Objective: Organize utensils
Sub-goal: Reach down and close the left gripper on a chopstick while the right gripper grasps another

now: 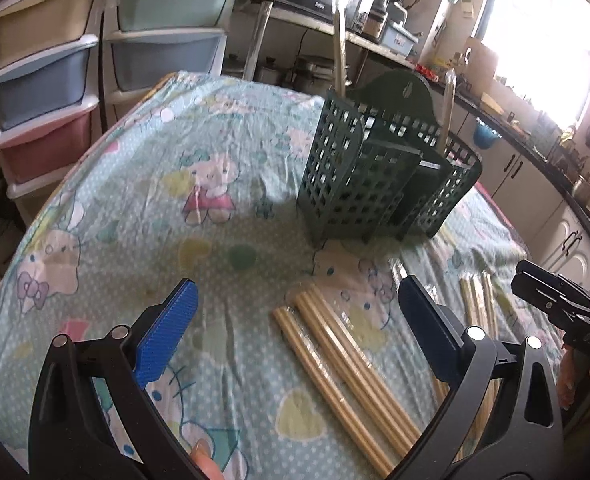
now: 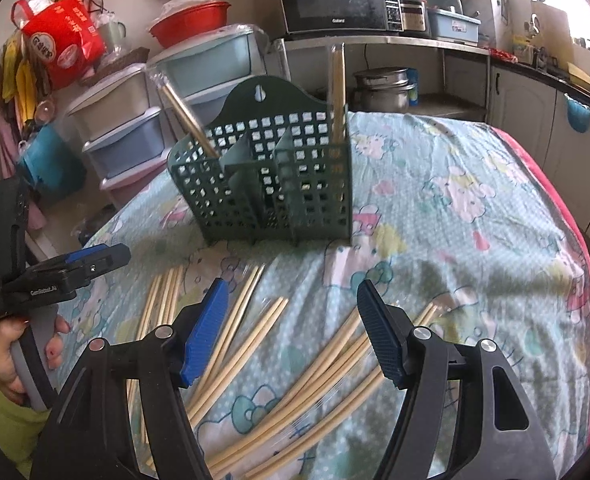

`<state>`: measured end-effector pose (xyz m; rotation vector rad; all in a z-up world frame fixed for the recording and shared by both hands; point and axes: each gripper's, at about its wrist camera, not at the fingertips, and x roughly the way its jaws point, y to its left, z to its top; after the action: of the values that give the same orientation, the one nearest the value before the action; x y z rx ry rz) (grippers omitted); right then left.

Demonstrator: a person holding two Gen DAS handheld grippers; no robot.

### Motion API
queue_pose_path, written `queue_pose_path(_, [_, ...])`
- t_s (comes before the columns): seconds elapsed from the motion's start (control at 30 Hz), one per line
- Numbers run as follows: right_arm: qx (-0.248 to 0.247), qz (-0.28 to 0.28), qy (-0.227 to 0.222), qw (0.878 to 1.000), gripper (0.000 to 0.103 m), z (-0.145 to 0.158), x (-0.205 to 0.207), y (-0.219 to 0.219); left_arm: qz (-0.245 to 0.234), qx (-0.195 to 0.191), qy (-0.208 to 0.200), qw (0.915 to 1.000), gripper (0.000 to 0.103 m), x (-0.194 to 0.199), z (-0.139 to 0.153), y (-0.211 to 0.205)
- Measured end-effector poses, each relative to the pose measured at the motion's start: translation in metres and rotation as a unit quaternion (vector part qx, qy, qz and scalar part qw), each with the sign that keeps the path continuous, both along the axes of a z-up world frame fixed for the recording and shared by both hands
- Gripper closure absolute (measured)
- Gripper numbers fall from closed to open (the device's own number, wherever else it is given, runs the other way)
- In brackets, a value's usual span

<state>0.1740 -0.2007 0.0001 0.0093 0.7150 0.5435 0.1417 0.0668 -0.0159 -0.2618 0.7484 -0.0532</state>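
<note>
A dark green slotted utensil caddy (image 1: 383, 176) (image 2: 271, 176) stands on the cartoon-print tablecloth (image 1: 175, 184). One wrapped chopstick pair (image 2: 187, 120) leans in its left compartment, and another (image 2: 338, 96) stands in the right one. Several more wrapped bamboo chopsticks (image 1: 335, 344) (image 2: 251, 340) lie loose on the cloth in front of it. My left gripper (image 1: 299, 308) hangs open just above the nearest pairs, holding nothing. My right gripper (image 2: 295, 320) is open over the scattered sticks, touching none. Each gripper shows in the other's view: the right gripper (image 1: 527, 280), the left gripper (image 2: 111, 258).
Pastel plastic drawer units (image 1: 43, 80) stand beyond the table's far left edge. A shelf with a microwave (image 2: 335, 0) and pots (image 2: 383, 88) is behind the caddy. A red blanket edge (image 2: 575, 260) borders the cloth on the right. Kitchen cabinets (image 1: 511, 168) run along the right.
</note>
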Motion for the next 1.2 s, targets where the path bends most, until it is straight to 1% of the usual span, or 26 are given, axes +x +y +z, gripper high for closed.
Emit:
queue_pose_path(0.1, [-0.002, 0.005, 0.009, 1.000, 0.039, -0.005, -0.001, 0.003, 0.000, -0.001, 0.017, 0.9999, 0.012, -0.001, -0.008, 0.002])
queue_pose_path(0.13, [-0.003, 0.006, 0.011, 1.000, 0.039, -0.007, -0.002, 0.004, -0.001, -0.001, 0.021, 0.9998, 0.014, -0.001, -0.010, 0.001])
queue_pose_path(0.2, [-0.005, 0.009, 0.017, 1.000, 0.039, -0.011, -0.002, 0.007, -0.005, -0.004, 0.033, 0.9994, 0.021, -0.002, -0.016, 0.001])
queue_pose_path(0.23, [-0.007, 0.011, 0.020, 1.000, 0.039, -0.013, -0.002, 0.009, -0.008, -0.006, 0.038, 0.9992, 0.022, -0.002, -0.018, 0.001])
queue_pose_path(0.27, [-0.009, 0.013, 0.024, 1.000, 0.039, -0.015, -0.002, 0.011, -0.010, -0.008, 0.043, 0.9990, 0.026, -0.002, -0.019, 0.001])
queue_pose_path(0.3, [-0.011, 0.014, 0.027, 0.999, 0.039, -0.017, -0.002, 0.012, -0.015, -0.015, 0.051, 0.9984, 0.033, -0.001, -0.023, 0.001])
queue_pose_path(0.33, [-0.013, 0.015, 0.028, 0.999, 0.040, -0.018, -0.002, 0.014, -0.017, -0.020, 0.059, 0.9979, 0.037, -0.001, -0.025, 0.001])
queue_pose_path(0.4, [-0.015, 0.019, 0.033, 0.999, 0.046, -0.020, -0.003, 0.016, -0.020, -0.029, 0.070, 0.9969, 0.048, 0.000, -0.030, 0.002])
queue_pose_path(0.43, [-0.018, 0.020, 0.036, 0.999, 0.047, -0.021, -0.002, 0.018, -0.022, -0.035, 0.074, 0.9964, 0.051, 0.001, -0.031, 0.003])
queue_pose_path(0.47, [-0.020, 0.021, 0.038, 0.999, 0.049, -0.022, -0.001, 0.019, -0.023, -0.042, 0.079, 0.9957, 0.058, 0.002, -0.033, 0.004])
queue_pose_path(0.6, [-0.026, 0.023, 0.049, 0.998, 0.054, -0.027, 0.004, 0.022, -0.020, -0.063, 0.090, 0.9938, 0.069, 0.008, -0.036, 0.010])
queue_pose_path(0.7, [-0.028, 0.023, 0.065, 0.997, 0.057, -0.033, 0.010, 0.024, -0.016, -0.067, 0.094, 0.9931, 0.076, 0.014, -0.038, 0.012])
queue_pose_path(0.8, [-0.030, 0.023, 0.082, 0.996, 0.061, -0.039, 0.015, 0.027, -0.012, -0.077, 0.102, 0.9917, 0.081, 0.024, -0.042, 0.017])
queue_pose_path(0.9, [-0.026, 0.021, 0.102, 0.994, 0.061, -0.046, 0.023, 0.028, -0.009, -0.082, 0.105, 0.9911, 0.083, 0.032, -0.044, 0.020])
queue_pose_path(1.0, [-0.020, 0.019, 0.121, 0.992, 0.062, -0.051, 0.031, 0.029, -0.009, -0.082, 0.105, 0.9910, 0.088, 0.037, -0.046, 0.022])
queue_pose_path(1.1, [-0.013, 0.017, 0.131, 0.991, 0.062, -0.052, 0.035, 0.029, -0.008, -0.086, 0.104, 0.9908, 0.094, 0.040, -0.047, 0.024])
queue_pose_path(1.2, [-0.004, 0.011, 0.142, 0.990, 0.062, -0.052, 0.045, 0.032, -0.010, -0.086, 0.103, 0.9909, 0.097, 0.042, -0.047, 0.026])
